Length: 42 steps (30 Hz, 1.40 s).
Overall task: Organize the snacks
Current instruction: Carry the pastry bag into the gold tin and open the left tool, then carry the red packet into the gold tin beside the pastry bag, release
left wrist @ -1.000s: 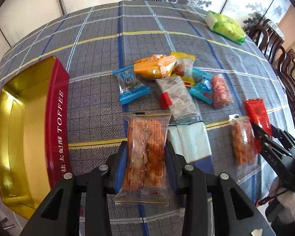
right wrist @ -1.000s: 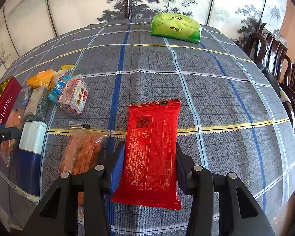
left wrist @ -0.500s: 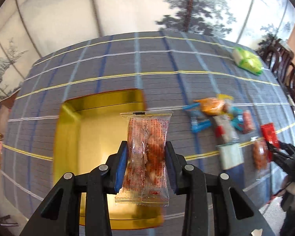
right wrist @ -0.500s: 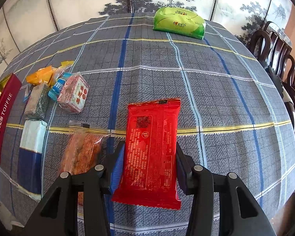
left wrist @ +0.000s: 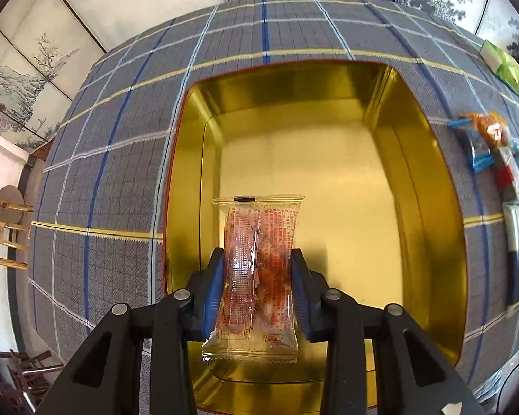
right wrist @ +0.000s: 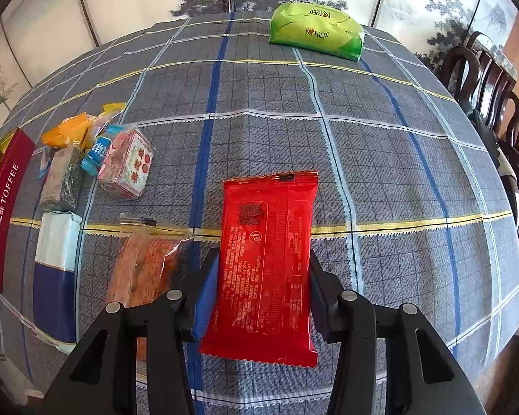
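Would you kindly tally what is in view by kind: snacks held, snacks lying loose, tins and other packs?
Held snack packets: 2, clear packet in left gripper, red packet in right gripper
Loose snack packets on tablecloth: 7 clearly seen; the pile overlaps
Toffee tin: 1
Green pack: 1
Total: 11

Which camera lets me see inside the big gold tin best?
The left wrist view: it looks straight down into the gold tin, showing its floor and walls. The right wrist view catches only its red outer side and a sliver of gold rim at the left edge.
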Available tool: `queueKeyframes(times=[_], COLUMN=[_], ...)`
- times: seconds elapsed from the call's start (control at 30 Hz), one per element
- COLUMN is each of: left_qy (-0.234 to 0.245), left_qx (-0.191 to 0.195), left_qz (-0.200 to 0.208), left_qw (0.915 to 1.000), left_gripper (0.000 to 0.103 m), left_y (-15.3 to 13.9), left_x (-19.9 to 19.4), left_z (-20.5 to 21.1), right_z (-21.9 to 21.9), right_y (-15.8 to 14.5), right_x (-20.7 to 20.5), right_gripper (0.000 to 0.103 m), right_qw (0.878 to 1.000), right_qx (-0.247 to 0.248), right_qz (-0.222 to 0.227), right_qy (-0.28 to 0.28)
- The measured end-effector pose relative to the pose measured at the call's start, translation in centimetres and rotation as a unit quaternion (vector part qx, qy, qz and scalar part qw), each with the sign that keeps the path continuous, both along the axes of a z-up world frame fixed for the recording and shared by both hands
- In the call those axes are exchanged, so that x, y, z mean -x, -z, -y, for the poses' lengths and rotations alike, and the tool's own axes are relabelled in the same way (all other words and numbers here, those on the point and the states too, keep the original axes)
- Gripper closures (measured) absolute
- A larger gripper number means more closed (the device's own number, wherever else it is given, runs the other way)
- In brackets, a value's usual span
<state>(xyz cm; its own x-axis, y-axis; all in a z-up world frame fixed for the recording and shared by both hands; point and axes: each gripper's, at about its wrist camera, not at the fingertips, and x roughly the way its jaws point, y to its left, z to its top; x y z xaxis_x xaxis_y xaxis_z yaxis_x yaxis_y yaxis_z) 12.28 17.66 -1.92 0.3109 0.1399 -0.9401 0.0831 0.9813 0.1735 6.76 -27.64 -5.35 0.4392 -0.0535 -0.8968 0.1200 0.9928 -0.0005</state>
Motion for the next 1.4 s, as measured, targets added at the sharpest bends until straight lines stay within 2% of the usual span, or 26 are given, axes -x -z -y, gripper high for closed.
queueKeyframes(times=[0.23,0.63,0.7,0.83,0.93,1.03,1.2,1.3,1.4], left_qy=[-0.006,-0.013,-0.011,-0.007,-0.001,-0.008,-0.035,-0.054,-0.078], left_qx=[-0.007,-0.008,-0.008,0.01,0.023,0.05,0.093,0.09,0.081], left_qz=[-0.013,0.001,0.004,0.026,0.042,0.065,0.106,0.129,0.14], left_qw=[0.9999,0.9999,0.9999,0.9996,0.9988,0.9966,0.9894,0.9862,0.9838], left_gripper=[0.07,0.065,0.06,0.042,0.035,0.035,0.031,0.026,0.025], left_y=[1.4,1.4,1.2,0.3,-0.4,-1.6,-4.1,-5.1,-5.4], left_x=[0.4,0.7,1.0,1.8,2.3,2.7,3.7,4.1,4.8], left_z=[-0.9,-0.9,-0.6,0.1,0.4,0.1,-1.6,-2.8,-4.2], right_z=[0.0,-0.3,-0.2,0.1,0.2,-0.1,-3.1,-6.6,-10.9], right_y=[0.1,0.0,0.0,-0.2,-0.9,-2.5,-6.2,-7.9,-8.9], right_x=[0.0,0.4,0.5,0.6,0.8,1.0,0.7,0.2,-0.4], right_gripper=[0.055,0.059,0.059,0.059,0.059,0.059,0.059,0.059,0.059], right_qw=[1.0,1.0,0.999,0.999,0.998,0.996,0.995,0.994,0.992], right_qx=[0.001,-0.001,-0.003,-0.003,-0.002,-0.001,-0.012,-0.029,-0.054], right_qz=[0.002,0.011,0.013,0.018,0.03,0.049,0.089,0.103,0.108], right_qy=[0.003,0.027,0.032,0.048,0.06,0.068,0.043,0.006,-0.034])
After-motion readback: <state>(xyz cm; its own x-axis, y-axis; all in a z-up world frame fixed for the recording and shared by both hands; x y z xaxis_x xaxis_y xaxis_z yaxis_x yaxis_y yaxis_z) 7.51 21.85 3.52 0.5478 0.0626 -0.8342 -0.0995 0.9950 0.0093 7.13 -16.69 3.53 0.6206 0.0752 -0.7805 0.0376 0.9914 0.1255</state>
